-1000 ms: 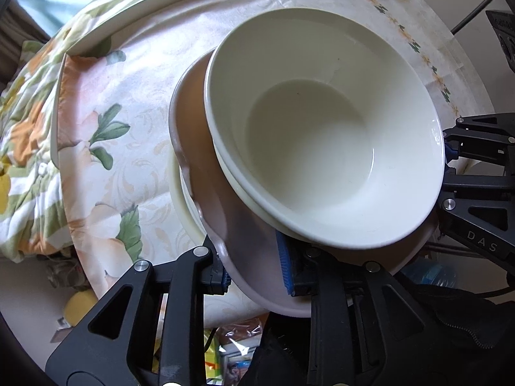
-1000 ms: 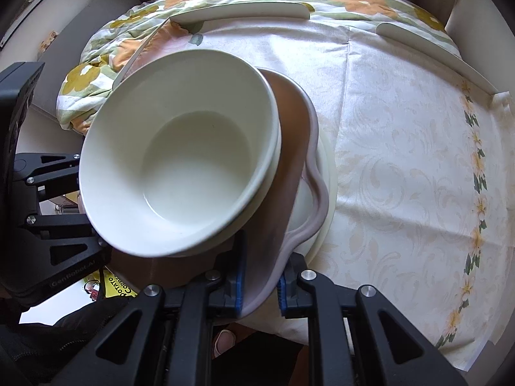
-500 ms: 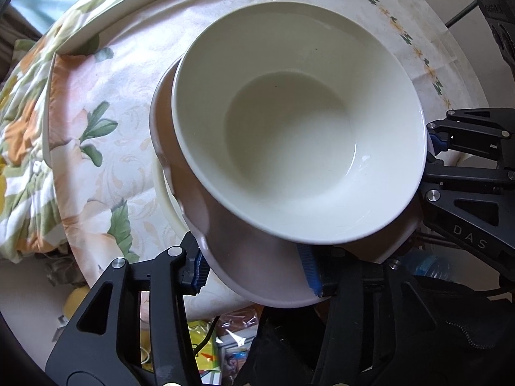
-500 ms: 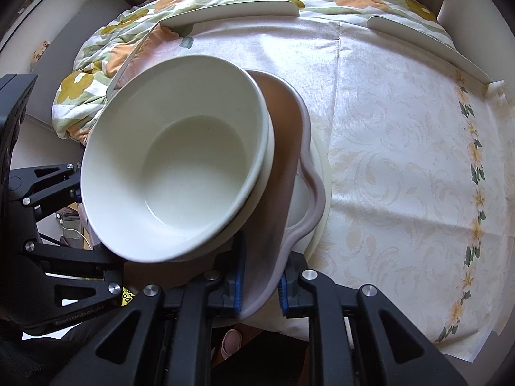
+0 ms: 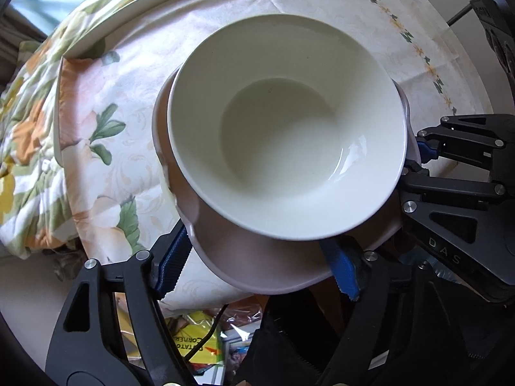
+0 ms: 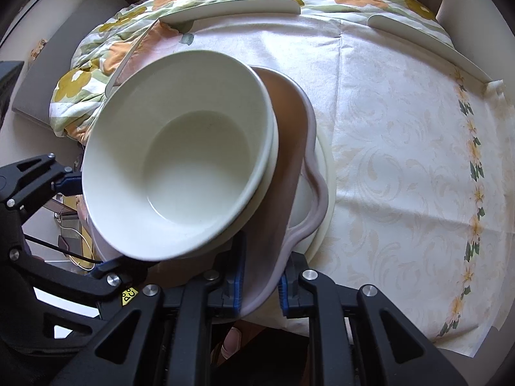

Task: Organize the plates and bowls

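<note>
A cream bowl point(image 5: 283, 128) point(image 6: 180, 173) sits nested in a second cream bowl point(image 6: 272, 167). Both rest on a pink wavy-rimmed plate point(image 5: 219, 241) point(image 6: 289, 148), which lies over a cream plate point(image 6: 322, 212) at the table's near edge. My right gripper point(image 6: 259, 292) is shut on the pink plate's near rim, and it shows at the right of the left wrist view point(image 5: 418, 160). The jaws of my left gripper point(image 5: 257, 265) are opening. The pink plate's rim lies between the blue pads point(image 5: 173, 257), which stand off it.
A floral tablecloth point(image 6: 402, 160) covers the round table. White flat dishes lie along its far edge point(image 6: 231, 8) point(image 6: 418, 41) point(image 5: 161, 3). Packets and clutter point(image 5: 199, 347) lie on the floor below the table's near edge.
My left gripper's jaws have spread apart and let go of the pink plate's rim. The right gripper has kept its hold on the plate, and the stack has barely shifted.
</note>
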`<state>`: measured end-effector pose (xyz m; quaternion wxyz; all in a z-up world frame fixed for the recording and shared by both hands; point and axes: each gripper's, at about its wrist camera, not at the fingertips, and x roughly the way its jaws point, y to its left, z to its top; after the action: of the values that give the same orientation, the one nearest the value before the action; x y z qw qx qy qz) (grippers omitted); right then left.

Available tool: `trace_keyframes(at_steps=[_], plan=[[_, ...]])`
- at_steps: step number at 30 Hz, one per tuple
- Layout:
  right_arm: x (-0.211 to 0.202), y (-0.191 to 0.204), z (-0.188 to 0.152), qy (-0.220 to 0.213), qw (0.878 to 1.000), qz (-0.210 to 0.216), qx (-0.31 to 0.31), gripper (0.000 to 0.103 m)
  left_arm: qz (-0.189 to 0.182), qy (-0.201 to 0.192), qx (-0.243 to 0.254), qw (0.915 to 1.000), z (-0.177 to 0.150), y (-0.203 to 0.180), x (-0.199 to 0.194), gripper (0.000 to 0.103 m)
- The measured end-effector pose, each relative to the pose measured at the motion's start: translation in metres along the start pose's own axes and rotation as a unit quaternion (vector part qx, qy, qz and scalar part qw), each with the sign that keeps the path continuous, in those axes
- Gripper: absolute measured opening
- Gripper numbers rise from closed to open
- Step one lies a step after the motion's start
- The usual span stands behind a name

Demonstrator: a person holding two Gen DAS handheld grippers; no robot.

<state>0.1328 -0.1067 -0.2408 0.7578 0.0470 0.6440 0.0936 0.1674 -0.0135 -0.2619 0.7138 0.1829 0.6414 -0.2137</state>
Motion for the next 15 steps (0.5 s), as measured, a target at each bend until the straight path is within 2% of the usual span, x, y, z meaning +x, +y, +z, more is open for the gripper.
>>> trace_keyframes(at_steps=[4, 8, 12, 15], plan=[[-0.011, -0.001, -0.001, -0.006, 1.000, -0.004, 0.011, 0.016, -0.005, -0.009, -0.004, 0.9999, -0.003, 0.004, -0.008, 0.075], [-0.027, -0.003, -0.003, -0.016, 0.999, -0.012, 0.026, 0.030, -0.007, -0.013, -0.001, 0.9999, -0.008, 0.005, -0.017, 0.075], [-0.041, -0.006, -0.013, -0.034, 0.999, -0.012, 0.036, 0.040, 0.005, -0.029, -0.009, 0.9995, -0.019, 0.007, -0.032, 0.075], [-0.061, -0.007, -0.021, -0.062, 0.997, -0.009, 0.040, 0.040, 0.016, -0.046, -0.027, 0.9984, -0.030, 0.007, -0.050, 0.075]])
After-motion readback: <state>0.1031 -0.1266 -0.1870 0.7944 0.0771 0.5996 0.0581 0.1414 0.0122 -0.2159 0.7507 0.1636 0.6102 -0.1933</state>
